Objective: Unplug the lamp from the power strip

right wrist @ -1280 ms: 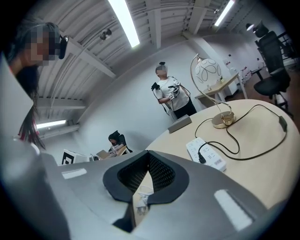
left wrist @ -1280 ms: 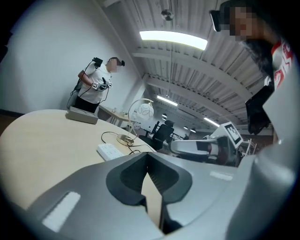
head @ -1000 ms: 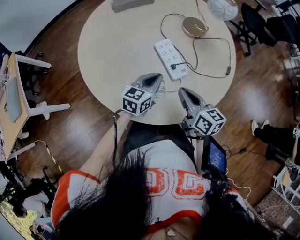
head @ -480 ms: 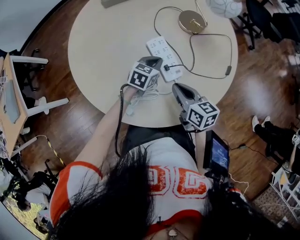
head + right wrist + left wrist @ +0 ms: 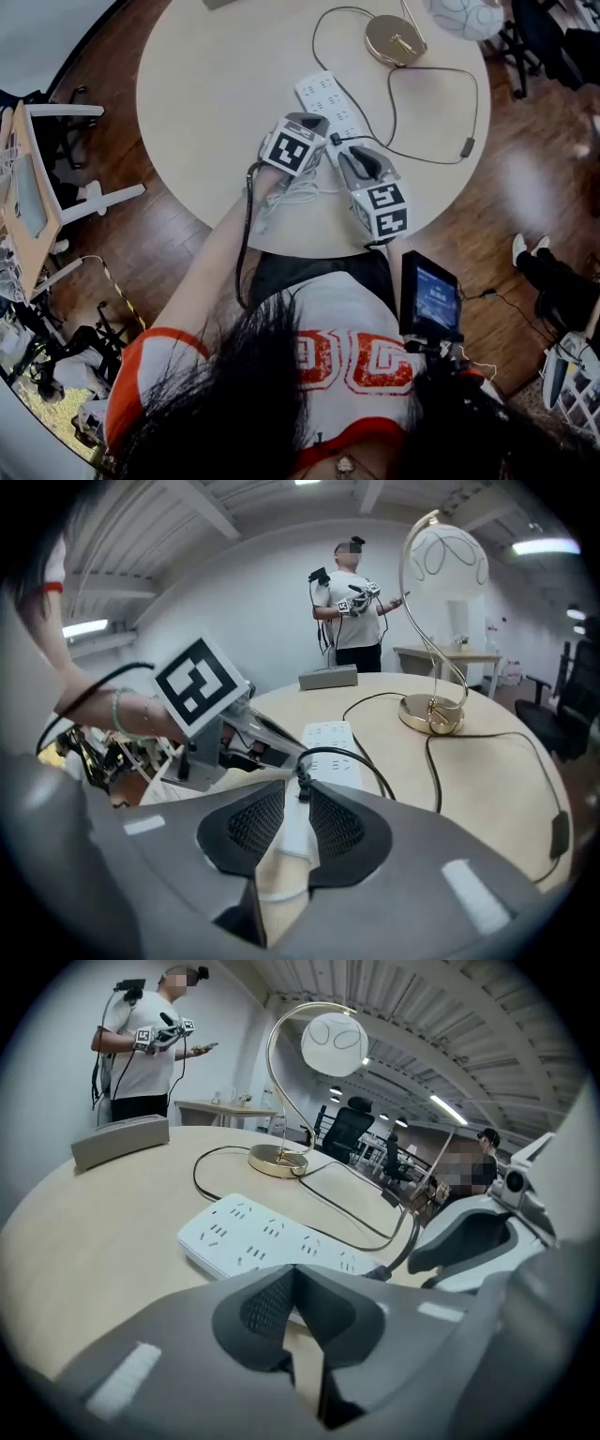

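Observation:
A white power strip (image 5: 328, 99) lies on the round table (image 5: 216, 84), with the lamp's black plug (image 5: 341, 141) in its near end. The cord (image 5: 424, 152) loops to the brass lamp base (image 5: 394, 39) under the white globe (image 5: 466, 14). My right gripper (image 5: 296, 796) points at the plug (image 5: 302, 782), which sits just at its fingertips. Its jaws are opening and a gap shows between the pads. My left gripper (image 5: 295, 1274) is shut on nothing, hovering over the strip's (image 5: 272, 1239) near end, beside the right gripper (image 5: 478, 1241).
A grey box (image 5: 120, 1140) rests at the table's far side. An inline switch (image 5: 466, 147) hangs on the cord near the right table edge. Another person (image 5: 354, 602) with grippers stands beyond the table. Chairs (image 5: 66, 202) stand on the wooden floor to the left.
Both grippers have moved from the table's near edge up to the power strip. The right gripper has closed in on the plug beside the left one.

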{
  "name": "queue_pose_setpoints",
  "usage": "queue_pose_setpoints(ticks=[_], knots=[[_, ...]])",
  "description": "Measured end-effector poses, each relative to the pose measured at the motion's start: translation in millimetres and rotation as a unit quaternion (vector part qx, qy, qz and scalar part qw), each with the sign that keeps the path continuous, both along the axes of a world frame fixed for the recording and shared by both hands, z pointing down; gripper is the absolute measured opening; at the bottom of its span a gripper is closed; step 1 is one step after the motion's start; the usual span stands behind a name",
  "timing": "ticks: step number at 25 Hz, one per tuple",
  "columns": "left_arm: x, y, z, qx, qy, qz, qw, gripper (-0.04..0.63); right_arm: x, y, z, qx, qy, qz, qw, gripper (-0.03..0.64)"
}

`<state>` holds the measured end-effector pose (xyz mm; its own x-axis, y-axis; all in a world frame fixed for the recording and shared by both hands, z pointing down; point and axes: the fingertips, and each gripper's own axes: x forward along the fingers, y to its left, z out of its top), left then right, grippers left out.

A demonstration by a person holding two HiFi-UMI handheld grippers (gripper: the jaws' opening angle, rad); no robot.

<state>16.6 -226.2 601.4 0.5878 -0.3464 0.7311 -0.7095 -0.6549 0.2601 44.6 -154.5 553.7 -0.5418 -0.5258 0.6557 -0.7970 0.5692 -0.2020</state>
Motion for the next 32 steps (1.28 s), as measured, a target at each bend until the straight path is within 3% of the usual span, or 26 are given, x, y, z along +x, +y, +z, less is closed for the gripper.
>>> queue_pose_setpoints(ticks=[5, 9, 20, 25, 29, 32], knots=[[-0.8, 1.1, 1.4, -0.027, -0.017, -0.005, 0.9995, 0.0, -15.7, -19.5, 22.3, 0.032, 0.107, -0.043, 0.993, 0.095], [-3.9, 1.1, 1.4, -0.05, 0.003, -0.023, 0.9985, 0.0, -25.9, -26.7, 33.7, 0.036, 0.136, -0.054, 0.989, 0.072], [-4.5, 2.6, 1.8, -0.042, -0.01, -0.027, 0.9987, 0.0, -21.2, -26.9, 26.5, 0.055, 0.044, -0.02, 0.997, 0.052], [-2.4, -0.6, 0.6, -0.037, 0.002, -0.033, 0.9988, 0.0, -21.9, -33.5, -21.9, 0.087, -0.077, 0.009, 0.993, 0.051], [-4.7, -0.4, 1.6, -0.03, 0.003, -0.027, 0.9992, 0.0, 1.5, -40.6, -16.5, 0.087, 0.008, 0.013, 0.996, 0.052], [-1.4, -1.6, 0.2, -0.015, 0.0, -0.014, 0.9998, 0.0, 29.2, -37.1, -1.4, 0.049, 0.025, 0.054, 0.997, 0.054]])
